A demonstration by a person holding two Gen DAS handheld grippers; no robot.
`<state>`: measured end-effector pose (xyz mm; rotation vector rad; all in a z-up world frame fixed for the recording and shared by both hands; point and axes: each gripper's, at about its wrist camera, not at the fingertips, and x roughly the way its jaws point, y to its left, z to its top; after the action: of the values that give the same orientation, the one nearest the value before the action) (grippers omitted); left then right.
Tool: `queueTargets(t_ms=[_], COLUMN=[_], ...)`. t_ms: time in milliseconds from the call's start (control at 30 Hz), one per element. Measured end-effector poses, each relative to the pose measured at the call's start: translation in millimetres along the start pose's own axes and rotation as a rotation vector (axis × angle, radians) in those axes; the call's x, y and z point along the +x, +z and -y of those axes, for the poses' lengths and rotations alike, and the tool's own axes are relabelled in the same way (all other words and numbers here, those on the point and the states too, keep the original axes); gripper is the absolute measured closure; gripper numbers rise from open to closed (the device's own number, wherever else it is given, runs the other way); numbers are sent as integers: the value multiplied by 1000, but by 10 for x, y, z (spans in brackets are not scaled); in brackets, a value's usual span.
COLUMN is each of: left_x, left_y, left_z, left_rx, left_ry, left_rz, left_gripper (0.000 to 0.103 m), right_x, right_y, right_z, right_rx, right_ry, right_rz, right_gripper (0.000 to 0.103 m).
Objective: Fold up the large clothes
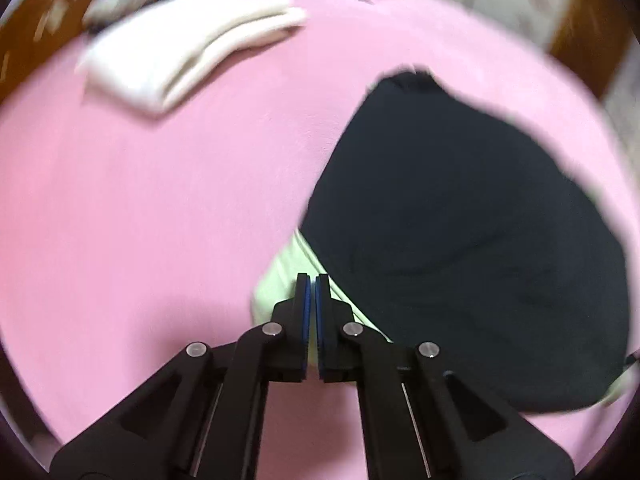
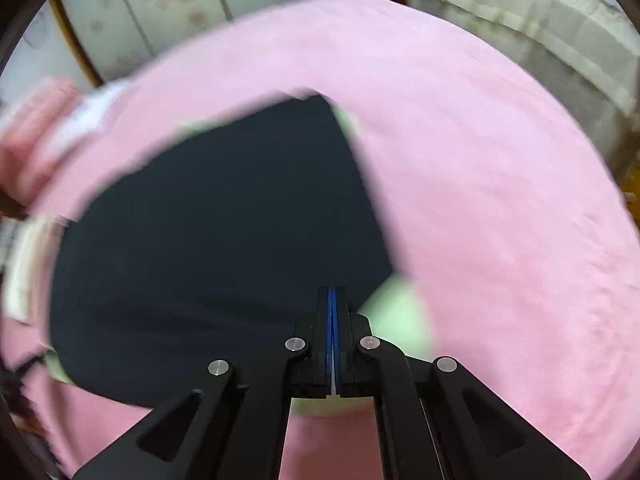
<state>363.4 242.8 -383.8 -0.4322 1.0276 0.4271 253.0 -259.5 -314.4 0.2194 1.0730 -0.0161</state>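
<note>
Pressed together and apparently empty, the left gripper (image 1: 311, 280) and right gripper (image 2: 333, 292) hung over the dark garment (image 1: 460, 248) (pale green lining showing beside the fingertips), seemingly only partly folded.

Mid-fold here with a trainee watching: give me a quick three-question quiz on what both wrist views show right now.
1. True or false: the left gripper has its jaws wide open.
2. Which colour is the big garment lying on the pink cover? A) white B) dark navy C) red
3. Fill in: in the left wrist view, the folded white cloth lies to the upper ____ of the dark garment.

Key: 1 false, both it and the right gripper are shut, each over a pale green edge of the garment; whether they pinch it cannot be told. 2 B. 3 left.
</note>
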Motion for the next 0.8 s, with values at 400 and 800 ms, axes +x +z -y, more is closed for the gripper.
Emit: queueTargets(t_ms=[400,800], left_x=[-141,68], left_y=[-762,-769], left_z=[-43,-143], left_rx=[-191,-338], left_ry=[-71,-229], left_rz=[-137,-227], left_gripper=[102,70], right_x=[792,1541], right_y=[359,149], right_z=[-2351,-2802], right_rx=[-67,-117], right_ry=[158,56], right_rz=[-197,-299], right_gripper=[103,103])
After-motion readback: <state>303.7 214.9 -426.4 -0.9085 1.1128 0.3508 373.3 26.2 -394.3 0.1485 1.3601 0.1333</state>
